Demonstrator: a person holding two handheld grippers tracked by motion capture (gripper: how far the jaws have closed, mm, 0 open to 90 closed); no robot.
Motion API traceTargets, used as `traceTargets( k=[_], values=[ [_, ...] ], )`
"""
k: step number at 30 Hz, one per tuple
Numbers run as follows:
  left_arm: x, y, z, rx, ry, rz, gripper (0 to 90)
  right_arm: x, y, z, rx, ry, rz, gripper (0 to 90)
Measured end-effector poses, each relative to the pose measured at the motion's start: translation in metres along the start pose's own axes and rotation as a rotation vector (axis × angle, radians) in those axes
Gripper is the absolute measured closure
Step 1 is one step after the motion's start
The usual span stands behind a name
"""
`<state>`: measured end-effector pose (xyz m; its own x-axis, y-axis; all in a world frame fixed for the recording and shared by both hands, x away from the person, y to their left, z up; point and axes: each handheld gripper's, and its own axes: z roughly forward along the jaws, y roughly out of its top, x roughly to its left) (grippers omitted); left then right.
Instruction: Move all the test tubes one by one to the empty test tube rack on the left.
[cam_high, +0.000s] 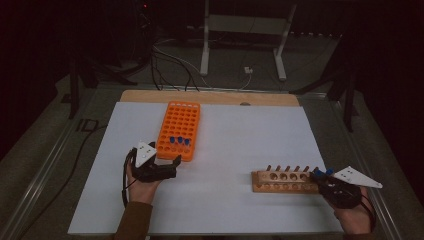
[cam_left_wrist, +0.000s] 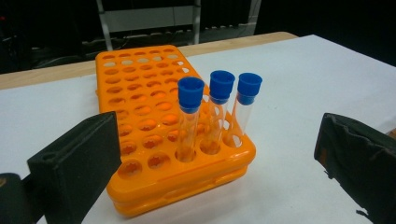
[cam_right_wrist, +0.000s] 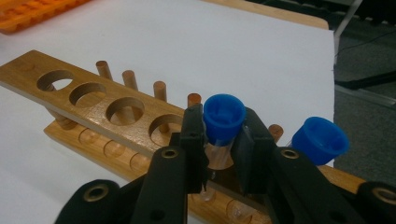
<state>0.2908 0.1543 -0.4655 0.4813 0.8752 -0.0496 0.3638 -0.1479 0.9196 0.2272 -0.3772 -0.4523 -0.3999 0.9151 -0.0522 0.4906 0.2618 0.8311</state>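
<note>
resting at the near left of the white worktop (cam_high: 225, 150), left gripper (cam_high: 161, 161) with jaws standing wide and holding nothing, aiming at the near end of the orange rack (cam_left_wrist: 140, 116). standing upright in that rack's near rows, three blue-capped tubes (cam_left_wrist: 217, 116) side by side, just ahead of the open jaws and between their lines in the left gripper view, apart from both.

moving rightward across bare worktop, well apart from the orange rack, lying at the near right: the wooden rack (cam_high: 285, 181), long axis running left to right, a row of round holes along its top board and pegs behind.

sitting at that rack's right end, right gripper (cam_high: 320, 176) with jaws narrowed and pressing on the clear tube (cam_right_wrist: 219, 156) just under its blue cap (cam_right_wrist: 224, 117). standing upright in its hole, that tube, long axis straight up, jaws gripping from both sides across it. standing just beside it toward the rack's far right end, a second capped tube (cam_right_wrist: 320, 140), apart from the jaws.

judging from this: lifting straight up along the tube's axis looking like the coming move, then carrying leftward toward the orange rack, lying far to the left of the held tube. being much nearer the wooden rack, right hand (cam_high: 352, 215); being nearer the orange rack, left hand (cam_high: 142, 187). risking a knock on the neighbouring cap if tilting rightward while rising.
</note>
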Motion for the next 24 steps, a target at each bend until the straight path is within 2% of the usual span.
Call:
traceTargets(
  k=[4,10,19,24],
  values=[
    [0.0,0.0,0.001,0.002,-0.001,-0.001,1.1,0.0,0.004,0.0,0.013,0.006,0.004,76.1],
    [-0.001,0.0,0.001,0.003,-0.002,-0.002,1.1,0.001,0.018,-0.006,-0.008,0.013,0.0,76.1],
    [-0.001,0.0,0.001,0.005,-0.004,0.0,1.1,-0.007,0.039,-0.022,-0.038,0.049,0.017,76.3],
    [-0.002,0.0,0.002,0.007,-0.006,0.0,1.1,-0.009,0.052,-0.03,-0.06,0.055,0.005,76.3]
  ],
)
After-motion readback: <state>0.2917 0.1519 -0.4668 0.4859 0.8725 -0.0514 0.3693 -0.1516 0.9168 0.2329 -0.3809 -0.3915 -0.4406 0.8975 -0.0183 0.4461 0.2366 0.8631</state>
